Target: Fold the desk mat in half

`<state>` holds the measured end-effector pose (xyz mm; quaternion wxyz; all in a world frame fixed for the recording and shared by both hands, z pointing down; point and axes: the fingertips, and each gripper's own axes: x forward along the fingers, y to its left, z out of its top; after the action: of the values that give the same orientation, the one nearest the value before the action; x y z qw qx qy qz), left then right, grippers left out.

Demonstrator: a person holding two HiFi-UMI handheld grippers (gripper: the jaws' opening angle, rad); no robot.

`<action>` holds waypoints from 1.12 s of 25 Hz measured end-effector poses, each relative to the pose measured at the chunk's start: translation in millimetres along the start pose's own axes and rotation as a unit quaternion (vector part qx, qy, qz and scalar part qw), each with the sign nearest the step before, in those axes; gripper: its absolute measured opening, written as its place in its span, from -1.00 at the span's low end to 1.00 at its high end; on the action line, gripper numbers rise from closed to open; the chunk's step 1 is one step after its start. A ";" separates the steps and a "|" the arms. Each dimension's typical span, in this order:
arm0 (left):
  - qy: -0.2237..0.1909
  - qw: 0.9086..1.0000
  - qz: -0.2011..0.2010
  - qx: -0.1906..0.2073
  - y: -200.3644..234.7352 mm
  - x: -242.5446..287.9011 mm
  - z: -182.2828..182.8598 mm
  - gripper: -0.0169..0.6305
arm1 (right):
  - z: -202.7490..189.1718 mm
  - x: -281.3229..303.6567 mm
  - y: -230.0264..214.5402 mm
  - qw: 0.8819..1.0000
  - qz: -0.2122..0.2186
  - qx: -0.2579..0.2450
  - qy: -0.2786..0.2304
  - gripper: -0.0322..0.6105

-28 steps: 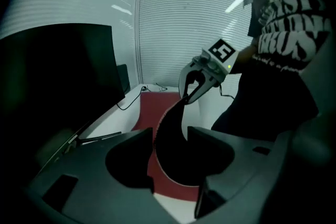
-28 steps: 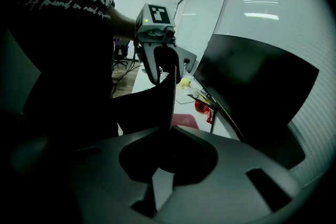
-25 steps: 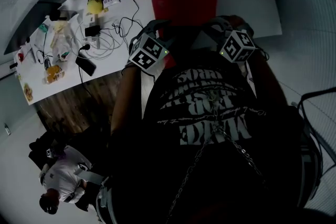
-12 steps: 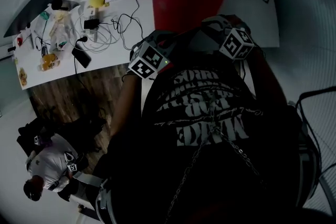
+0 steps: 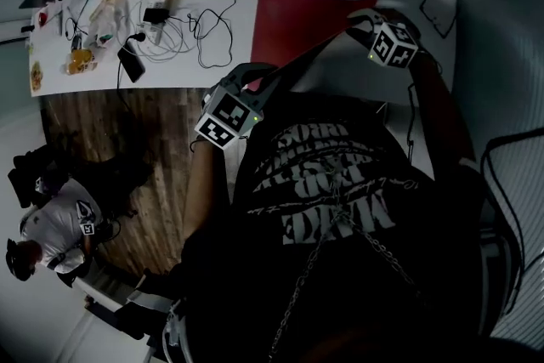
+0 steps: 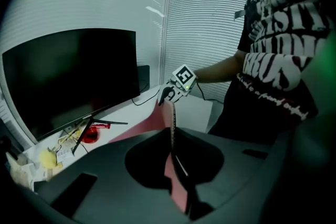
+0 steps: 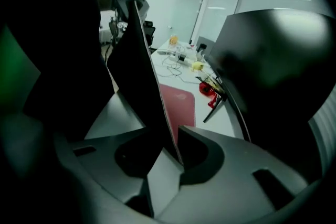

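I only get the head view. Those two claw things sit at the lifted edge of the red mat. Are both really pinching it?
Observer: The left gripper is: its own view shows jaws shut on the edge of the thin red rectangular desk mat.
Operator: And the right?
Observer: The right gripper is opening its jaws; the mat's edge stands between them, unpinched.
Operator: What's behind the mat?
Observer: A wide black monitor, screen dark.

The left gripper (image 6: 172,139) clamps the desk mat (image 5: 293,21); jaws of the right gripper (image 7: 176,147) are opening, seemingly loose around it.
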<state>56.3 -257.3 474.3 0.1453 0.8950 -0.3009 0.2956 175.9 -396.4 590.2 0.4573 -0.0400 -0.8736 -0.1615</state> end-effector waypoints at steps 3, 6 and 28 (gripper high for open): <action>0.001 1.000 0.014 -0.017 -4.9 -0.6 -0.7 -0.87 | -39.1 23.4 -16.1 0.997 0.008 -0.052 0.052 -0.65; 0.001 0.999 0.026 -0.033 -8.7 -2.8 -2.7 -0.87 | -73.9 44.7 -29.1 0.991 0.009 -0.076 0.109 -0.65; -0.113 0.981 0.141 0.073 135.8 -114.7 116.6 -0.87 | 33.6 -200.7 -89.3 0.955 -0.269 0.123 -0.015 -0.85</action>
<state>-50.9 -361.8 323.4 0.0017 0.8794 -0.4165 0.2308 246.2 -454.5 387.6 0.3852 0.2503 -0.8719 -0.1695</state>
